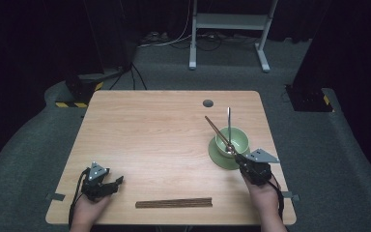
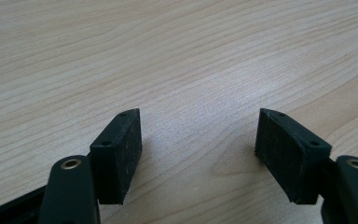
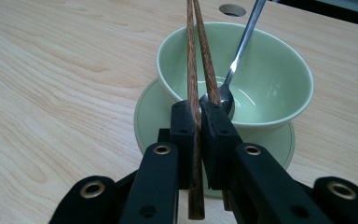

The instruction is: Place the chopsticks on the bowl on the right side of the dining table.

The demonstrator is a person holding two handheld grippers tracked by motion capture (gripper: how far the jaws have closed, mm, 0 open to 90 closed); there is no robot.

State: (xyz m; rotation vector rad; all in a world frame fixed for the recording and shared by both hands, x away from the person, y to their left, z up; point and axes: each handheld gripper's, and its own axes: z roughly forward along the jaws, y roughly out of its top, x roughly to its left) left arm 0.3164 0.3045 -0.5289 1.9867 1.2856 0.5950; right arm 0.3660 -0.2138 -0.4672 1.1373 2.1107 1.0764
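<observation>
We clamp two chopsticks (image 3: pixel 196 79) in our right hand-held gripper (image 3: pixel 199 122) — bowl (image 3: pixel 279 88) just ahead — while our left hand-held gripper (image 2: pixel 198 135) gapes wide, empty.

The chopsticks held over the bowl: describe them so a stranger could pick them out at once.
Start at the wooden table and go to the green bowl on its saucer on the right. Over that bowl's near rim, the right gripper has its jaws shut on a pair of brown chopsticks. They slant upward, unlike the pair lying flat at the near edge.
</observation>
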